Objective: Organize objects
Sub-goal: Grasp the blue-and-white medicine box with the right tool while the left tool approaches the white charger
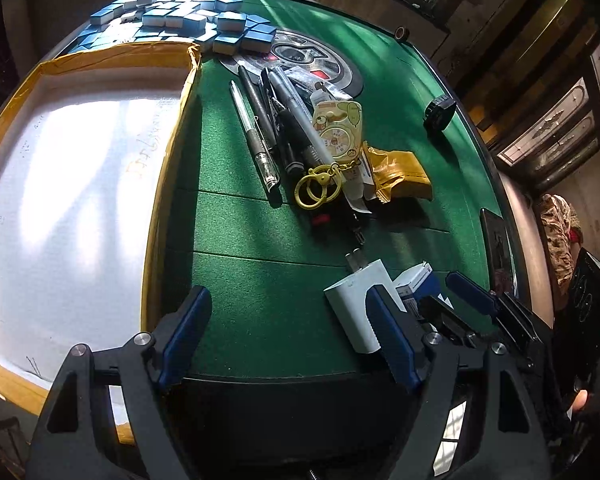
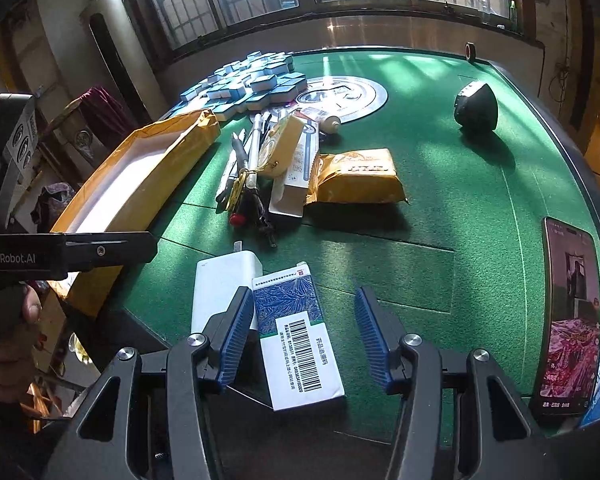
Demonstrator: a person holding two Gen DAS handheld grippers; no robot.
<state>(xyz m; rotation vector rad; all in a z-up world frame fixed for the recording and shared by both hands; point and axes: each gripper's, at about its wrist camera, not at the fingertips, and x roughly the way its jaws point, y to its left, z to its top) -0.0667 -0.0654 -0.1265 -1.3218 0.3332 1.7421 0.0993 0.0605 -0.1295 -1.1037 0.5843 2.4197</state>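
My right gripper (image 2: 304, 320) hovers low over the green felt at the near edge, open. A blue and white medicine box (image 2: 296, 332) with a barcode lies flat between its fingers. The left pad is at the box's edge and the right pad stands clear of it. A white charger (image 2: 224, 284) lies just left of that box, touching it. My left gripper (image 1: 288, 320) is open over bare felt, with the charger (image 1: 356, 304) beside its right finger (image 1: 388, 332). Further back lie pens (image 1: 260, 128), a yellow keychain (image 1: 336, 128) and a yellow packet (image 1: 404, 172).
A shallow white box with a yellow-taped rim (image 1: 168, 152) sits at the left. Blue mahjong tiles (image 1: 172, 12) are heaped at the far left. A black round object (image 2: 476, 108) and a tape roll (image 2: 470, 51) sit far right. A phone (image 2: 568, 320) lies by the right edge.
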